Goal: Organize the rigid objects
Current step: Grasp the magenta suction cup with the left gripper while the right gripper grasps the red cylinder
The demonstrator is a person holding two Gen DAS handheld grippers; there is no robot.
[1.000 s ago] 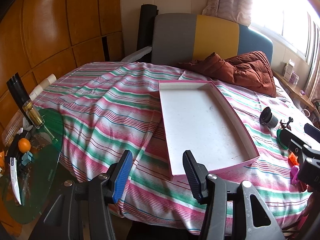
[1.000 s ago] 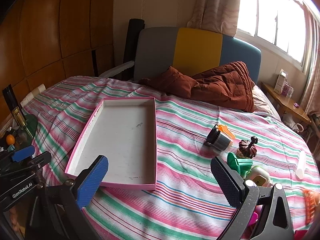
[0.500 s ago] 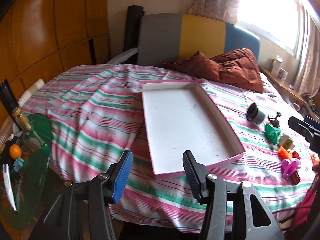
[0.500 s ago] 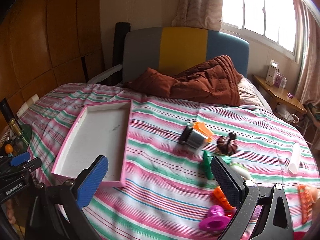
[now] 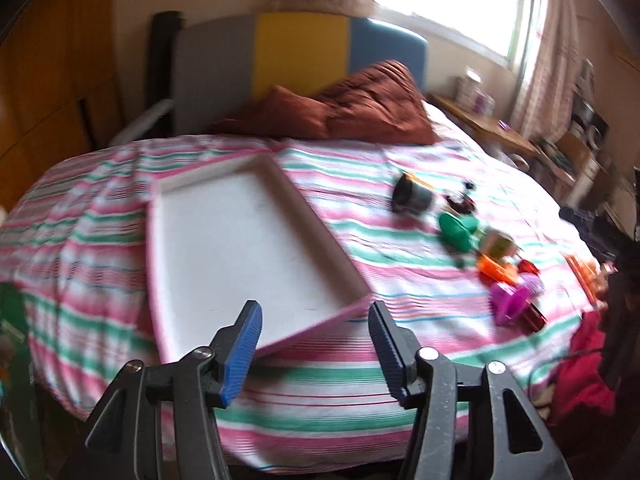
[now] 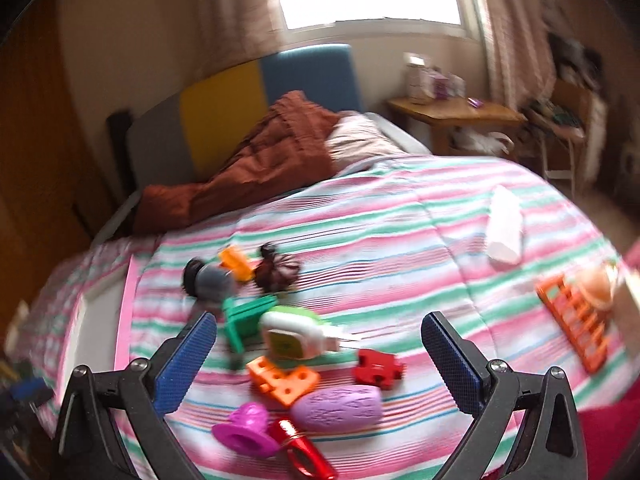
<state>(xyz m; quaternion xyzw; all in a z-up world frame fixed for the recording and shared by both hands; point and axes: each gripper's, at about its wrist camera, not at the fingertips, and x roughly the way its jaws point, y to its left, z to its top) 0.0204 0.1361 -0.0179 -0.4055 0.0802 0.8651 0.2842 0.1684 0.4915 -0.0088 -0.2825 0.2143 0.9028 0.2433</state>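
**Toys now centred under the right gripper; tray still empty**

Toys lie in a loose cluster on the striped bedspread [image 6: 400, 216], near its foot edge and well apart from the brown quilt [image 6: 256, 160] at the headboard end. Nearest the foot edge are a magenta cup-shaped piece [image 6: 244, 430], a red metallic piece [image 6: 304, 452] and a purple oval piece [image 6: 338, 402]. Beyond them lie an orange perforated block [image 6: 282, 380], a red puzzle-shaped block [image 6: 378, 368] and a white-and-green toy [image 6: 292, 336]. An orange grid piece [image 6: 572, 316] lies apart, toward the bedspread's right edge.

The pink-rimmed tray [image 5: 240, 248] rests on the bedspread toward its left edge, beside the cluster. It holds nothing.

Change since one second ago:
- The right wrist view has swung from the tray to the cluster. The toys, previously at the frame's right margin, now sit between the fingers' lines of sight.
- The right gripper [image 6: 320, 360] stands wide, empty, and above the toys.
- The left gripper [image 5: 314, 340] has shifted toward the tray's near corner. Its jaws are opening, with nothing between them.

Consequence for the task: no toy is yet sorted. By judgement, the right gripper is lined up for a first pick from the cluster, with the tray the probable destination. Both views are motion-blurred, so finer details of the toys cannot be told.
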